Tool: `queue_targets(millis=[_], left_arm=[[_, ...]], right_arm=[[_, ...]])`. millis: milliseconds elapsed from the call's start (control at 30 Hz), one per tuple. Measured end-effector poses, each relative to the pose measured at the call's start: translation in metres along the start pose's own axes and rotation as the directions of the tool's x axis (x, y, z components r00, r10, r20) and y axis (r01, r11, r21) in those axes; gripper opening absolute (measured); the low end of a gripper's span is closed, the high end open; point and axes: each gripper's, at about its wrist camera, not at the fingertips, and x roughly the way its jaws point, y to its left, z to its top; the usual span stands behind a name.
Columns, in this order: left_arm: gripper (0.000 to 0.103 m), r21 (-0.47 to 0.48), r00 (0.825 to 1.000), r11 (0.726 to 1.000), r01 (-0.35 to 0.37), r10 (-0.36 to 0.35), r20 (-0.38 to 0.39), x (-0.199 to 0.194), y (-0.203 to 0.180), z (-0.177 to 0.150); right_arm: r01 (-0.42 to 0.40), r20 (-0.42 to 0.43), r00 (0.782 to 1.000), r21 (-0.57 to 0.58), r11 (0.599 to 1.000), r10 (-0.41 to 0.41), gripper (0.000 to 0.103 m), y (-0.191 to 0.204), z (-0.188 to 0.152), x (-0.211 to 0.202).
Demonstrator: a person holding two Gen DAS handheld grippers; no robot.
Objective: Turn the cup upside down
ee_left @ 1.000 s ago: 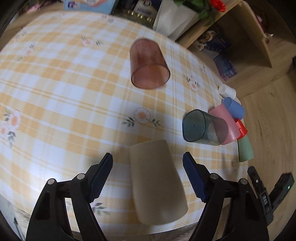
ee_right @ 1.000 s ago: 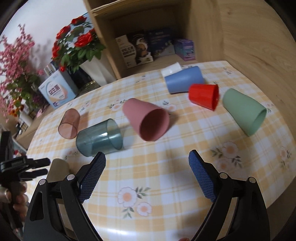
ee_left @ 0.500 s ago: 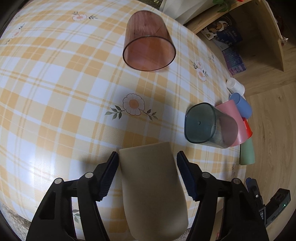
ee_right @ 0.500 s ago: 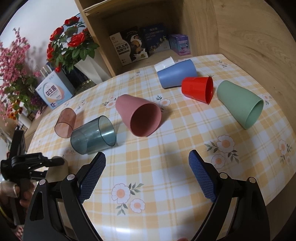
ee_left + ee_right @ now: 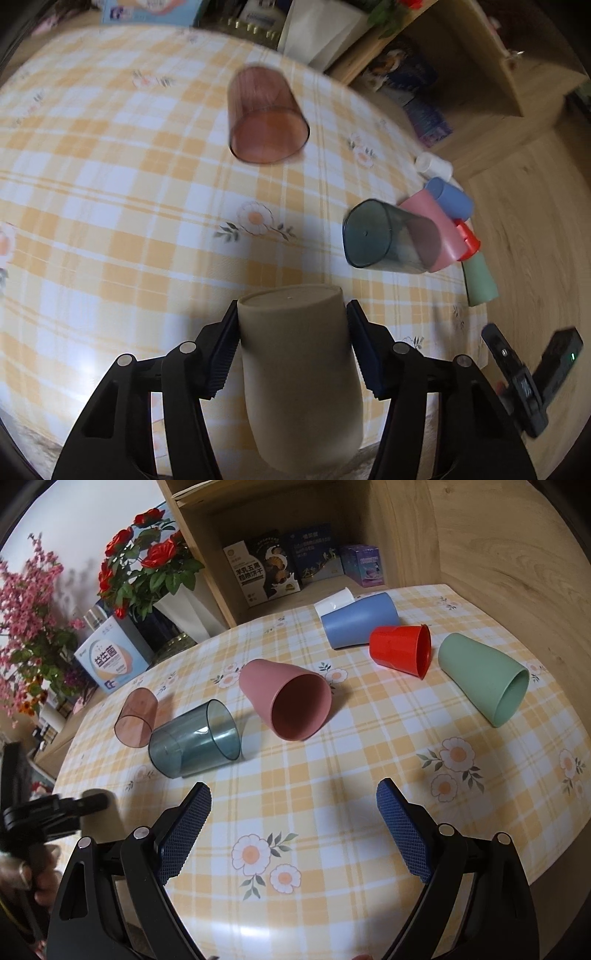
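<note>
Across both views spreads a round table (image 5: 369, 812) under a yellow-and-white checked cloth printed with daisies, and wooden shelving (image 5: 480, 535) rises behind it at the upper right of the right wrist view. Boxes (image 5: 266, 568) stand in the open shelf, and red roses in a white vase (image 5: 177, 613) sit at the upper left beside a pale blue carton (image 5: 110, 657).

At the bottom centre of the left wrist view, the beige cup (image 5: 299, 373) lies between the fingers of the left gripper (image 5: 291, 347), its closed base pointing away from the camera; both blue pads press against its sides, pinching it. That view is slightly blurred.

Beyond it, a brown translucent cup (image 5: 264, 118) lies on its side at upper centre, and a grey-blue clear cup (image 5: 384, 236) lies at centre right, overlapping a pink cup (image 5: 439, 225) in the picture.

Lower in the right wrist view, the right gripper (image 5: 293, 830) hangs above bare cloth, spread wide with nothing between its pads. Ahead of it lie the blue cup (image 5: 360, 622), red cup (image 5: 400, 648), green cup (image 5: 480, 675) and a small white cup (image 5: 334, 600), all tipped over.
</note>
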Motion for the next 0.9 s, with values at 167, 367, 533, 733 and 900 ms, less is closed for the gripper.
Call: queue_targets(millis=[167,367,533,733,900], left_arm=[[0.054,0.016,0.990,1.000,-0.008,0.006,0.140,-0.041,0.013,-0.017],[0.054,0.055,0.963,0.995,-0.083,0.066,0.263,-0.076,0.021,-0.023],[0.054,0.089,0.941,0.982,-0.167,0.132,0.311,-0.080,0.021,-0.015],[0.054,0.109,0.926,0.965,-0.238,0.192,0.324,-0.060,0.020,-0.004],[0.054,0.126,0.917,0.957,-0.262,0.205,0.343,-0.054,0.013,-0.004]], right_arm=[[0.001,-0.005,1.000,0.001,1.000,-0.001,0.088,0.003,-0.005,0.002],[-0.006,-0.017,1.000,-0.027,1.000,0.006,0.088,0.014,-0.008,0.005],[-0.002,-0.019,1.000,-0.037,0.999,0.001,0.088,0.017,-0.009,0.004],[0.013,-0.018,1.000,-0.026,1.000,-0.014,0.088,0.016,-0.008,0.004],[0.023,-0.017,1.000,-0.018,1.000,-0.024,0.088,0.011,-0.008,0.003]])
